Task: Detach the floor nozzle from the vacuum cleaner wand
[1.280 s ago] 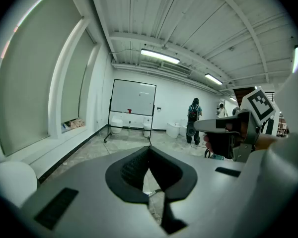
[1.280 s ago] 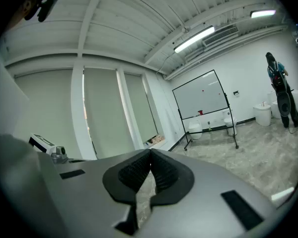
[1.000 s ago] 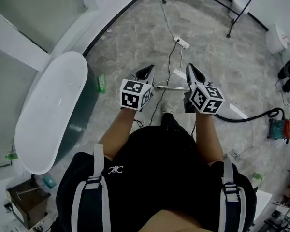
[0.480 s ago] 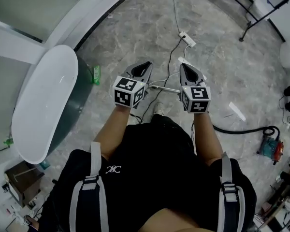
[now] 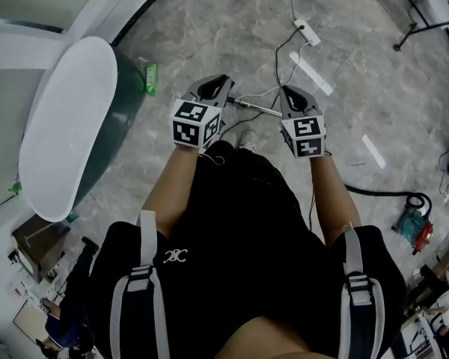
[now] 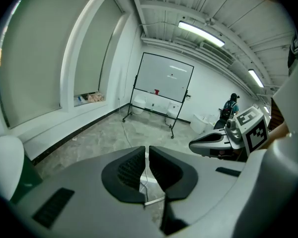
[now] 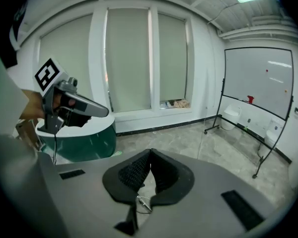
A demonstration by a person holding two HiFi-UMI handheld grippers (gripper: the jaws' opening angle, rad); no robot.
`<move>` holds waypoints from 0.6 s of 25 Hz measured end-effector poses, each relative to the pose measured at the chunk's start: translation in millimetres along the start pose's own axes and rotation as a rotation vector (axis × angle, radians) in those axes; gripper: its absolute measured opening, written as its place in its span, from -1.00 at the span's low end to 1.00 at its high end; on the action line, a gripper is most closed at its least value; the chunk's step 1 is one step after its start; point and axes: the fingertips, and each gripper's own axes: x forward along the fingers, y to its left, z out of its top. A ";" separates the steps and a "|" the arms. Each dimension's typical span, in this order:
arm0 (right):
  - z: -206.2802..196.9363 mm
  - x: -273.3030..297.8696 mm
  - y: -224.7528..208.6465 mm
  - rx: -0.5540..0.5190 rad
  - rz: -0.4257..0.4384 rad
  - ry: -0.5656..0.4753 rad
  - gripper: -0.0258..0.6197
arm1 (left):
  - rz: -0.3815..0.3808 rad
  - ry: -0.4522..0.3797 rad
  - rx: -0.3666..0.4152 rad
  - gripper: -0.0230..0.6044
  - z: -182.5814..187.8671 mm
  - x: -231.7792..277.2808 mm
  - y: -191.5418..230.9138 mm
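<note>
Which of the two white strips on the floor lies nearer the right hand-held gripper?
The longer strip, just ahead of the right hand-held gripper; the shorter strip lies farther right.

Bright even ceiling light; strong fisheye edges, dark corners, sharp.

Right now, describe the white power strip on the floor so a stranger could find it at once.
In the head view, start at the big white oval tub on the left and cross the grey floor to the upper right. Near the top edge lies the power strip, a short white block. Unlike the flat white strips nearby, it has cables running from it.
</note>
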 end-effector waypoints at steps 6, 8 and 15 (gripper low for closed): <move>-42.3 67.7 33.5 -0.079 0.118 0.120 -0.88 | 0.047 0.073 -0.081 -0.89 -52.8 19.8 60.8; -62.5 99.9 35.9 -0.117 0.131 0.169 -0.88 | 0.047 0.099 -0.105 -0.89 -75.1 32.4 84.0; -207.7 232.2 46.9 -0.152 0.195 0.396 -0.88 | 0.043 0.191 -0.238 -0.89 -207.3 116.6 172.9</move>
